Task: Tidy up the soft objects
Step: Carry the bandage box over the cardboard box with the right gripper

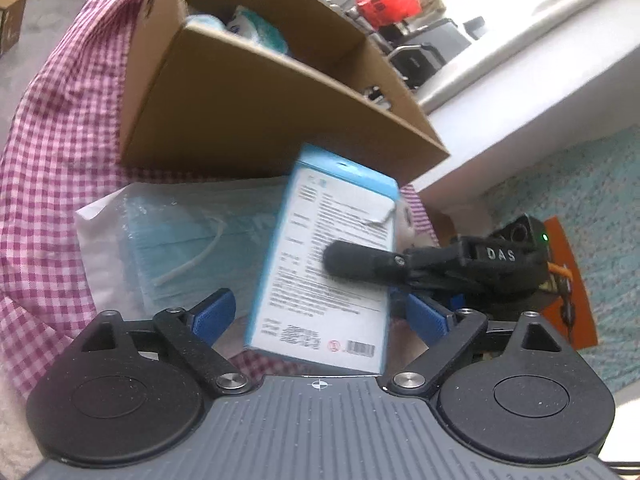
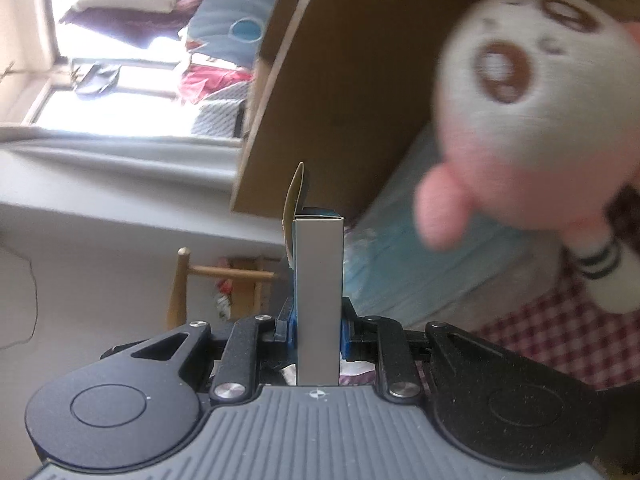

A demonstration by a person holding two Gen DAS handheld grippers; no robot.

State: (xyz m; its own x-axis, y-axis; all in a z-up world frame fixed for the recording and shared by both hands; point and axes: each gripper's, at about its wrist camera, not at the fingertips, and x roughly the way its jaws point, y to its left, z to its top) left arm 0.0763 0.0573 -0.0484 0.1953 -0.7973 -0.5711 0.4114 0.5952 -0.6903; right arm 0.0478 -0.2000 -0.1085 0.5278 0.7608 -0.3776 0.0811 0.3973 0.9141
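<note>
My left tongs (image 1: 320, 316) stand wide apart at the bottom of the left wrist view, blue pads (image 1: 212, 314) clear of everything, and the flat blue-edged box (image 1: 320, 264) sits in the gap between them without either pad pressing on it. My right tongs (image 2: 318, 328) are clamped on that same box (image 2: 319, 300): in the right wrist view I look straight down its narrow grey edge, upright in the centre of the frame, with a blue pad tight on each side. In the left wrist view the right tongs reach in from the right edge, one black finger (image 1: 360, 260) lying across the box's printed back.

Just beyond the box, left of centre in the left view, a clear packet of blue face masks (image 1: 168, 240) lies flat on the red-and-white checked cloth (image 1: 52, 140). The same packet shows as a pale blue band at middle right of the right view, blurred.

A plush doll (image 2: 532, 120), white round head and pink hands, fills the upper right of the right view, very close and blurred; I cannot tell what it rests on. In the left view only a bit of it peeks out right of the box.

Farther back, the open cardboard carton (image 1: 260, 92) stands on the cloth, top centre of the left view, with pale teal packets (image 1: 256, 28) inside. Past it, upper right, a white ledge (image 1: 520, 92).
</note>
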